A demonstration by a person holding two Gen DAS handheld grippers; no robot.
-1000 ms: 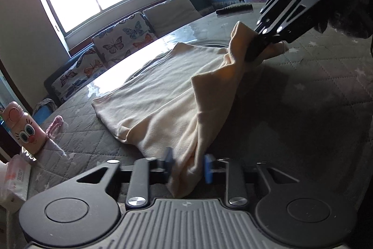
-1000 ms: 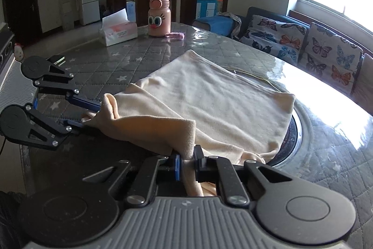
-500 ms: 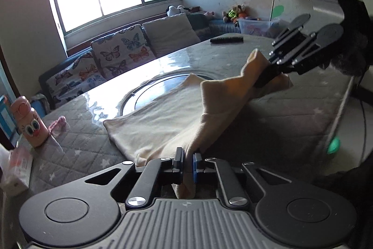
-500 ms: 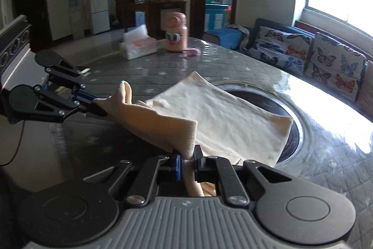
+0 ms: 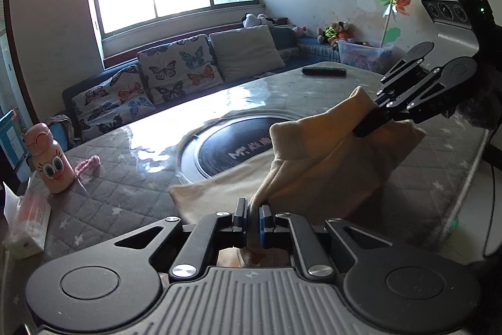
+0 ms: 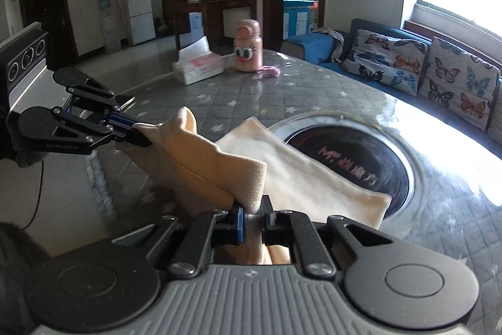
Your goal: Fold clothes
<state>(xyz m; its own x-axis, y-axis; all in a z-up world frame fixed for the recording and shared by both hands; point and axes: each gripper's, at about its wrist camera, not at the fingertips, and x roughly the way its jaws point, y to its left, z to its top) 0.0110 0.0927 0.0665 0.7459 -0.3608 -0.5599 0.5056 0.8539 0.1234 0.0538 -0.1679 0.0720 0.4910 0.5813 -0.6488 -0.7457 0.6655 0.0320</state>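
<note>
A cream-coloured garment [image 5: 317,165] [image 6: 301,175] hangs between my two grippers above a grey quilted table [image 5: 131,184]. My left gripper [image 5: 253,220] is shut on one edge of the cloth close to the camera. In the left wrist view my right gripper [image 5: 365,127] pinches the other raised corner at upper right. From the right wrist camera, my right gripper [image 6: 253,220] is shut on the cloth, and the left gripper [image 6: 142,140] holds its corner at the left. The far part of the garment still lies on the table, over a dark round inset [image 6: 354,159].
A pink cartoon bottle [image 5: 50,159] [image 6: 248,46], a tissue box [image 6: 197,68] [image 5: 28,225] and a pink string [image 5: 89,164] sit at one end of the table. A dark remote [image 5: 323,71] lies at the far end. A sofa with butterfly cushions [image 5: 175,71] runs under the window.
Both grippers have risen with the cloth, lifting more of it off the table. The garment's far edge has slid back, uncovering the dark round inset. The left jaws have closed tighter.
</note>
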